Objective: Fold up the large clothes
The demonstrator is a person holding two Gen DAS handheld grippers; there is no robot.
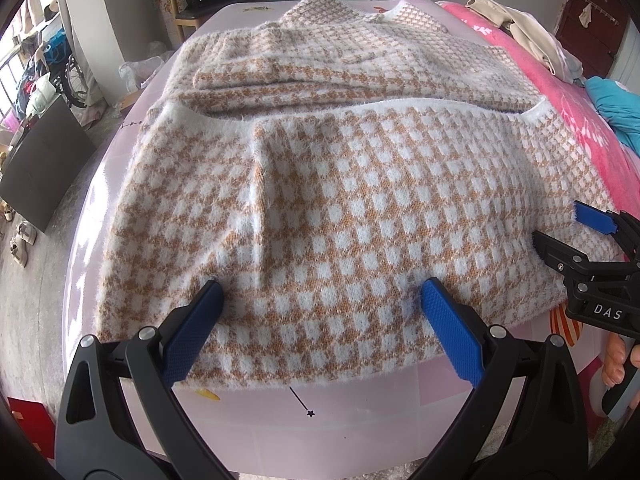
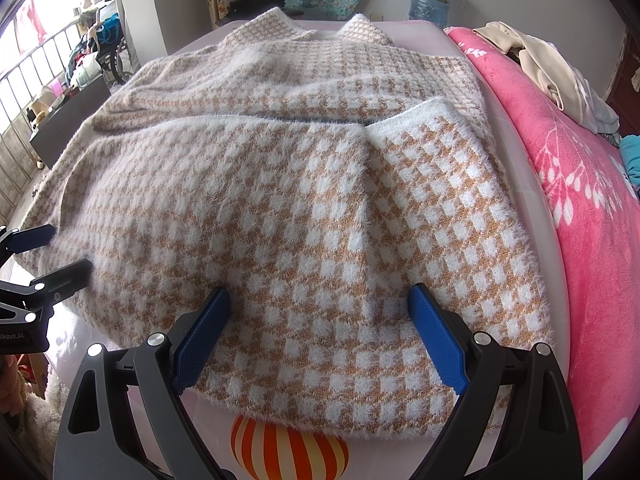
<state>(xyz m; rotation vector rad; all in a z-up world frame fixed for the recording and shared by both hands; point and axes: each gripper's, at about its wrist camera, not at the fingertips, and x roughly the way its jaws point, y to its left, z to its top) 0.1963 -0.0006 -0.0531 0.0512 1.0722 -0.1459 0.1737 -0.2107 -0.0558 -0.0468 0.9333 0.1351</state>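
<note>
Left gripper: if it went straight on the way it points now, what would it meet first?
The sweater. The left gripper is open, its fingers already over the near hem, so going on would likely push into the fuzzy checked fabric lying on the sheet. How high it sits above the cloth is unclear.

Sweater (image 1: pixel 340 184) lies folded on pink sheet (image 1: pixel 360 412). Left gripper (image 1: pixel 322 292) spread wide, pads (image 1: pixel 448 328) resting on near hem. Right gripper (image 1: pixel 560 228) at right edge, also parted, over sweater's side.
</note>
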